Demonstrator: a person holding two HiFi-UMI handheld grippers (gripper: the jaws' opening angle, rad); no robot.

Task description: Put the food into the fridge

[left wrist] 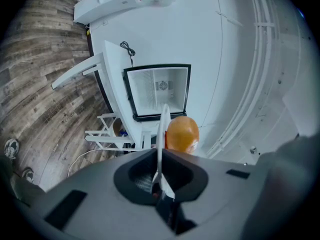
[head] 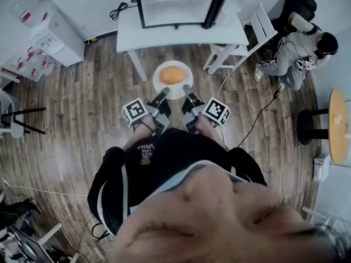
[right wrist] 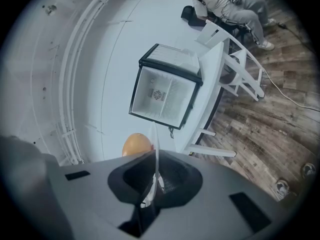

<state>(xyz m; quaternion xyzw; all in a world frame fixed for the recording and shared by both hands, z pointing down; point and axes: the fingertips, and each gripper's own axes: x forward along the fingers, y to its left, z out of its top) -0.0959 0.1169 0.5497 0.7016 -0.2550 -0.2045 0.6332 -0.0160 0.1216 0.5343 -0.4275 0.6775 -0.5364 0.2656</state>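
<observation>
Risk first: plate (head: pixel 174 93) is carried only by its near rim, w/ two thin pinches side by side, so the far edge has no support. If either grip slips or the wrists dip, the plate could tip fwd. The round orange-coloured food (head: pixel 172 74) sits loose on it and, I'd judge, would roll off onto the wood floor (head: pixel 71 114). Uneven motion btwn the two hands could also twist the plate out of one pinch. Another hazard is clipping the plate's edge on the fridge (head: pixel 175 4) frame or the white table (head: pixel 131 37) on the way in.

Left gripper (head: pixel 163 94) is clamped on the plate rim. Its own view shows the plate edge-on, running straight into the closed jaws. Right gripper (head: pixel 187 89) is the same, jaws pressed on the rim w/ the plate edge-on btwn them.

Food lies near the plate's middle, just beyond both sets of fingertips and touching neither. It's right of the plate edge in the left gripper view and left of it in the right one. Fridge stands open ahead on the table, well apart from the plate.
</observation>
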